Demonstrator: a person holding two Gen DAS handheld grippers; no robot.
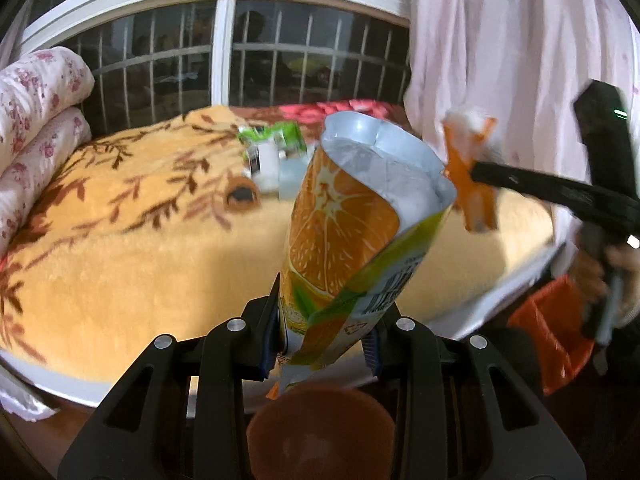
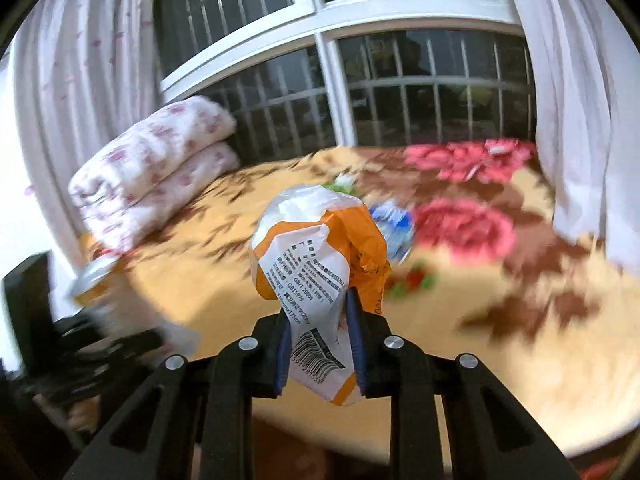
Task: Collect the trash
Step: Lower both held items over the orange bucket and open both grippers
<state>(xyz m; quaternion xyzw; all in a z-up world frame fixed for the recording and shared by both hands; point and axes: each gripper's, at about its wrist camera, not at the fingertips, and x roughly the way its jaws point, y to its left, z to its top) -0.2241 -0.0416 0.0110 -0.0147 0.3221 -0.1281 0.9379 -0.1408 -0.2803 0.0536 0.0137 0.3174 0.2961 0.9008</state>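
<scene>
Left gripper [image 1: 326,344]: jaws clamped on the bottom of an opened orange-print pouch [image 1: 348,224], held upright above the bed [image 1: 120,240]. Right gripper [image 2: 320,352]: jaws closed on a crumpled orange-and-white wrapper [image 2: 316,248], also off the bed. Green-and-white wrapper [image 1: 272,148] lies on the blanket near the window [image 1: 224,40]. Orange bin [image 1: 552,328] sits beside the bed edge.

The orange juice pouch [image 1: 344,232] is glossy printed plastic with a silver foil inside. The crumpled wrapper [image 2: 320,264] looks like thin shiny film. The blanket [image 1: 140,248] is soft, fuzzy cloth.
</scene>
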